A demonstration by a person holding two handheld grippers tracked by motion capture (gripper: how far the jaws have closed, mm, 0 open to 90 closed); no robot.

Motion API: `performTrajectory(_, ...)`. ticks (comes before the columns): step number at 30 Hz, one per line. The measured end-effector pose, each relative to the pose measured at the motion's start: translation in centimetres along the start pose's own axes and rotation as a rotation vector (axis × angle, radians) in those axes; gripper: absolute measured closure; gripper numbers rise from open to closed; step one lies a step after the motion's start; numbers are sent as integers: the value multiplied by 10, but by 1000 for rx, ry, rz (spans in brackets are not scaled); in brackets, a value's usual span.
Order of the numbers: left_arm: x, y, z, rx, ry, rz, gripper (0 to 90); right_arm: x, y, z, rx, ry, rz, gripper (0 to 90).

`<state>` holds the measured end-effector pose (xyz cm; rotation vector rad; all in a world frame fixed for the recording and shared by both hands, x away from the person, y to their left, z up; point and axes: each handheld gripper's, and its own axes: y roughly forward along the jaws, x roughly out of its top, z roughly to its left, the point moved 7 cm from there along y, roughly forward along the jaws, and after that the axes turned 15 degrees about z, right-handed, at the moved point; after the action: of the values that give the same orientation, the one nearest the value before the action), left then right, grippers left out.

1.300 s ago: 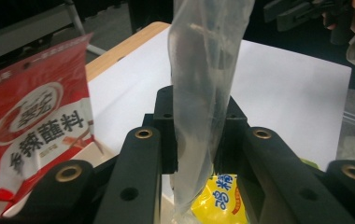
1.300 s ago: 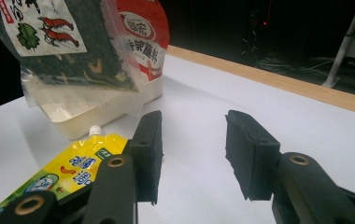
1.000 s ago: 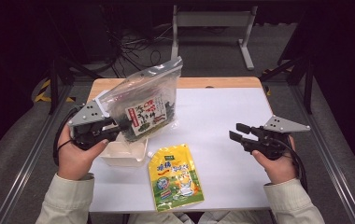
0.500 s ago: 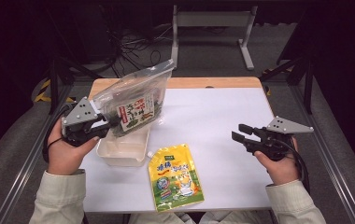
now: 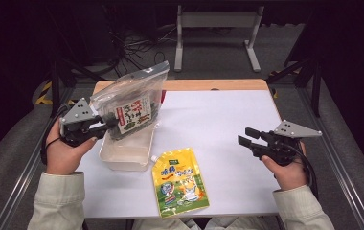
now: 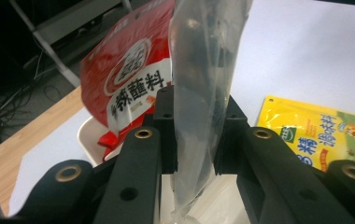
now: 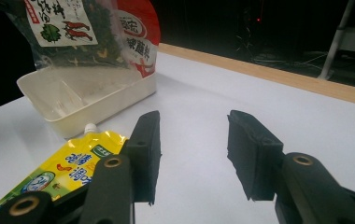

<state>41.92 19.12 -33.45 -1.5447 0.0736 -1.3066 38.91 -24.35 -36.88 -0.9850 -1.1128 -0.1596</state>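
Note:
My left gripper (image 5: 107,123) is shut on a clear zip bag (image 5: 132,103), pinching its thin plastic edge between both pads in the left gripper view. The bag (image 6: 203,93) stands tilted over a white tray (image 5: 122,160) and holds a dark seaweed packet and a red packet (image 6: 129,79). A yellow spouted pouch (image 5: 180,184) lies flat on the mat in front of the tray. At the right, my right gripper (image 5: 243,136) hovers over the mat, open, with nothing between its jaws (image 7: 192,140). It looks toward the tray (image 7: 73,100) and the pouch (image 7: 68,170).
A white mat (image 5: 218,120) covers the table, with a wooden strip (image 5: 209,85) along its far edge. Beyond that edge are a dark floor, cables and a metal stand (image 5: 213,21). Metal rails run along both sides of the table.
My left hand has carried the bag to the left and slightly down, over the tray's left part. The right hand and the yellow pouch have stayed put.

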Motion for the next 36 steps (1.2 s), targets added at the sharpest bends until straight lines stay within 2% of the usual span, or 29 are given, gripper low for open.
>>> performTrajectory(1,-2,2,4,12,-18,6,755,-1,1,1,3,2,4,539)
performTrajectory(5,-4,7,8,34,-30,25,755,-1,3,1,4,1,8,538)
performTrajectory(12,-6,9,13,38,-56,15,755,-3,4,2,6,0,12,536)
performTrajectory(16,-7,13,14,43,-51,25,755,-3,4,3,10,-2,12,531)
performTrajectory(17,-7,14,14,41,-39,29,756,-3,4,3,11,-1,12,530)
performTrajectory(24,-7,22,17,19,-17,-2,756,-4,4,2,12,3,12,524)
performTrajectory(29,-7,27,19,19,-24,-18,757,-5,6,2,16,8,13,514)
performTrajectory(34,-6,42,17,28,9,-15,757,-5,7,3,19,6,14,512)
performTrajectory(36,-7,48,17,35,18,3,756,-5,7,3,21,6,14,512)
